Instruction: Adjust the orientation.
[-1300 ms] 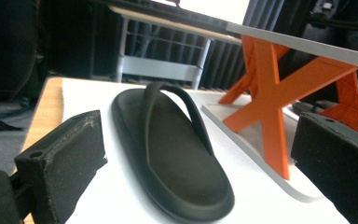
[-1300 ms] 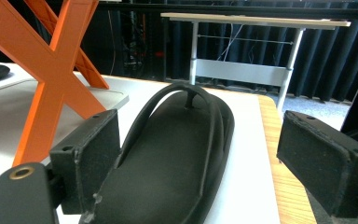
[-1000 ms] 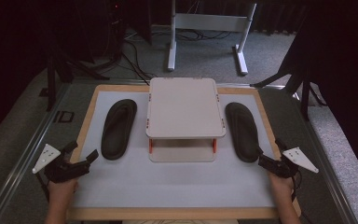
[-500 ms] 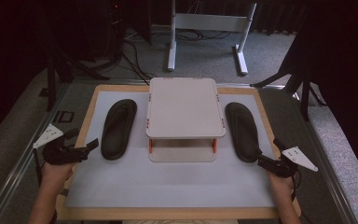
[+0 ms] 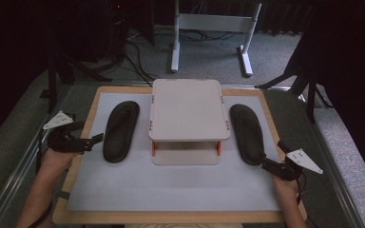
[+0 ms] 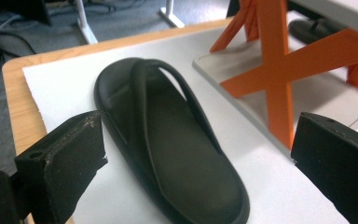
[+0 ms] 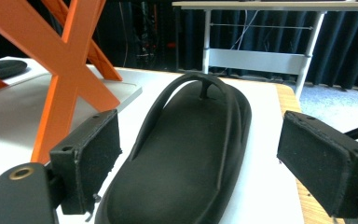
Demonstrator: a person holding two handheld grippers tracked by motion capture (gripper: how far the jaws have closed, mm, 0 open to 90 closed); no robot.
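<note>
Your left gripper (image 5: 94,139) hovers at the left edge of the surface (image 5: 171,190), its jaws spread wide with nothing between them, aimed at the left sandal (image 5: 120,130). That sandal lies flat on the white mat, just left of the rack (image 5: 188,114), toe toward the far side. In the left gripper view the same sandal (image 6: 177,154) lies ahead between the open jaws, apart from both pads, with the rack's orange cross-brace (image 6: 279,70) to its right.

Your right gripper (image 5: 266,165) sits near the right near corner, close to the heel of the right sandal (image 5: 247,133), which lies just right of the rack. Its jaws are also wide open and hold nothing. In the right gripper view the right sandal (image 7: 186,158) runs away from you between the pads; its heel end lies low between them, and you cannot tell whether the left pad touches it. The orange brace (image 7: 65,60) stands at the left.
</note>
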